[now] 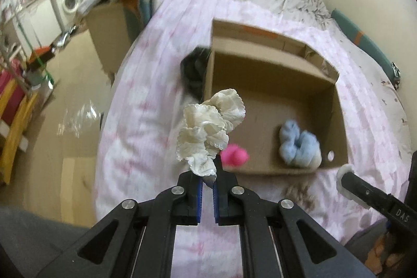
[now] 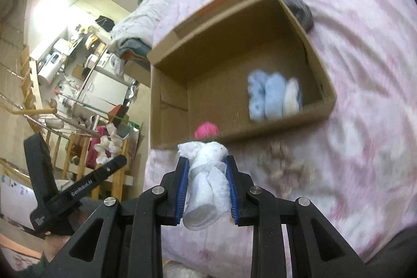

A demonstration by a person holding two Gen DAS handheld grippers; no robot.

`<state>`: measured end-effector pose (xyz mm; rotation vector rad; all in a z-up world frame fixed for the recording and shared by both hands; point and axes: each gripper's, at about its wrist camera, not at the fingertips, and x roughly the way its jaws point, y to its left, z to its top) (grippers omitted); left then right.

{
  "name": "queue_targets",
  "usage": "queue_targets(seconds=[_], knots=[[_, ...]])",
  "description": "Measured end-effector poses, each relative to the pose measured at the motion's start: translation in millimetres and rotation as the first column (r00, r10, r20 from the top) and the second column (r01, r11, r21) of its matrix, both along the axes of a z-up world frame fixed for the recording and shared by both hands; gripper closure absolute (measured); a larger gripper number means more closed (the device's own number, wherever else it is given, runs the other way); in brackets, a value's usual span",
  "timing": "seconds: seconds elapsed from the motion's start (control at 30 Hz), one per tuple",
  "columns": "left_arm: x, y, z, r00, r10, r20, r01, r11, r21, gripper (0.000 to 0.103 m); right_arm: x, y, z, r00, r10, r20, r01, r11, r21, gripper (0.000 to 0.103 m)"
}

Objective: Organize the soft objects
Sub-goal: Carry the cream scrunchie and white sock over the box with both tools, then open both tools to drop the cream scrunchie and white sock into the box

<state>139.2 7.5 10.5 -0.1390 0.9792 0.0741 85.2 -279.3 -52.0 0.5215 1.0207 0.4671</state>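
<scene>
Grippers over pink bedspread: left gripper pinched tight on cream frilly cloth, right gripper clamped round white sock roll. Cardboard box w/ blue socks, pink ball just ahead.

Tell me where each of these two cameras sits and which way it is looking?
Left wrist: rides the left gripper, looking along its fingers at the cream frilly cloth it pinches; the right gripper shows at lower right.
Right wrist: rides the right gripper, looking along its fingers at the white rolled sock it clamps; the left gripper shows at lower left.
Shared: cardboard box, blue fluffy item, pink ball.
</scene>
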Motion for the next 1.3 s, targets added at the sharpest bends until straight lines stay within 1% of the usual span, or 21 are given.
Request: queue_targets(seconds=[0.1,0.2,0.33,0.43,0.57,0.63,0.77,0.9,1.03,1.1,1.13,1.2,1.23,1.27,1.3], knots=[[16.9,-10.3,8.6,0.999,-0.026,0.026,0.025,1.0,0.015,0.097,13.6,-3.1,13.1,0.999,-0.001,0.042,0.001,1.0,-0.014,0.074],[35.3,-19.7,8.6,0.998,-0.051,0.034,0.05,0.998,0.032,0.097,30.9,-5.2,25.0,0.996,0.004,0.092,-0.001,0.999,-0.032,0.074],[57.7,-33.8,-3.5,0.995,-0.094,0.021,0.092,0.994,0.062,0.097,53.2,-4.7,31.2,0.991,0.005,0.131,0.004,0.998,-0.063,0.074],[69.0,-42.7,-16.5,0.992,-0.125,0.01,0.123,0.989,0.085,0.097,67.4,-2.7,28.8,0.987,0.01,0.158,0.006,0.995,-0.099,0.074],[78.3,-52.4,-42.5,0.987,-0.162,-0.014,0.163,0.981,0.104,0.097,76.2,-1.0,11.9,0.989,0.007,0.148,0.012,0.992,-0.126,0.074],[80.4,-55.3,-53.9,0.983,-0.182,-0.03,0.185,0.977,0.109,0.097,77.1,-2.3,0.5,0.992,0.001,0.123,0.016,0.991,-0.133,0.074],[82.5,-60.4,-69.0,0.976,-0.208,-0.06,0.213,0.972,0.099,0.097,82.0,-4.4,-13.2,0.995,-0.016,0.097,0.033,0.983,-0.18,0.074],[83.3,-62.4,-73.6,0.975,-0.211,-0.066,0.216,0.971,0.102,0.097,87.9,-6.5,-22.2,0.997,-0.035,0.073,0.048,0.981,-0.187,0.074],[84.1,-58.4,-76.7,0.978,-0.195,-0.076,0.2,0.977,0.076,0.097,88.6,-4.5,-24.6,0.997,-0.034,0.069,0.047,0.98,-0.193,0.074],[83.2,-58.9,-77.5,0.977,-0.196,-0.082,0.201,0.977,0.064,0.095,87.6,-2.9,-24.3,0.997,-0.03,0.073,0.044,0.979,-0.197,0.074],[83.2,-59.9,-77.6,0.977,-0.197,-0.087,0.203,0.977,0.063,0.091,88.1,-2.7,-24.2,0.997,-0.03,0.074,0.044,0.979,-0.198,0.074],[82.0,-62.4,-77.9,0.977,-0.19,-0.093,0.198,0.976,0.089,0.076,89.5,-3.0,-24.8,0.997,-0.032,0.073,0.046,0.979,-0.199,0.074],[81.1,-64.3,-77.4,0.978,-0.188,-0.092,0.197,0.975,0.105,0.057,89.5,-3.1,-25.2,0.997,-0.034,0.07,0.047,0.979,-0.199,0.074],[80.2,-65.3,-76.3,0.979,-0.185,-0.087,0.194,0.974,0.116,0.036,89.5,-3.4,-25.7,0.997,-0.036,0.067,0.049,0.979,-0.199,0.074],[78.9,-66.0,-74.6,0.98,-0.182,-0.076,0.19,0.974,0.123,0.03,89.9,-3.9,-26.3,0.997,-0.039,0.064,0.051,0.979,-0.198,0.074]])
